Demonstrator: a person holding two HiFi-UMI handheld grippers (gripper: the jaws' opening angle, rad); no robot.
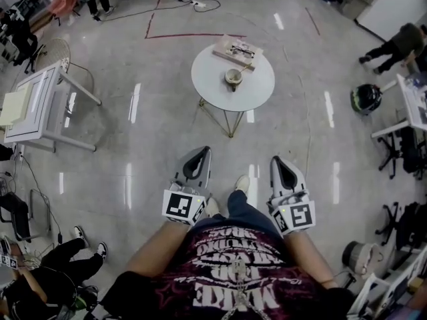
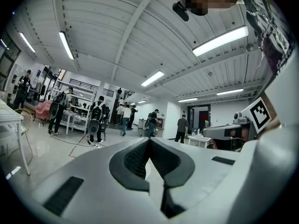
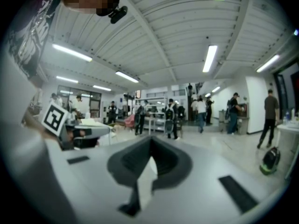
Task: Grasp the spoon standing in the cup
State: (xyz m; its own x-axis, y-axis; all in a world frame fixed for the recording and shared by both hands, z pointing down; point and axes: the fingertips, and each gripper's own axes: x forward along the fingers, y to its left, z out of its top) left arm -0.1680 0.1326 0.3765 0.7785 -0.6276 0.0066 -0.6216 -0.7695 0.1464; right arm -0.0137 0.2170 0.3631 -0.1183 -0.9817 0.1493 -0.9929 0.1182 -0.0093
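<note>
Head view: the spoon (image 1: 244, 68) stands in the cup (image 1: 233, 78) on the round white table (image 1: 213, 89), near a book (image 1: 227, 47) carrying spectacles (image 1: 243, 50). The left gripper (image 1: 202, 153) and right gripper (image 1: 277, 162) are well short of the table. Each has its jaws closed together with nothing between them.

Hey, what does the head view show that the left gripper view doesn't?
Only the head view: the round white table ahead, the cup on it with the spoon standing in it, and glasses behind the cup.
Only the left gripper view: the ceiling and its strip lights.
Both: the left gripper, jaws together with nothing between them, the right gripper beside it, and the glossy floor.
</note>
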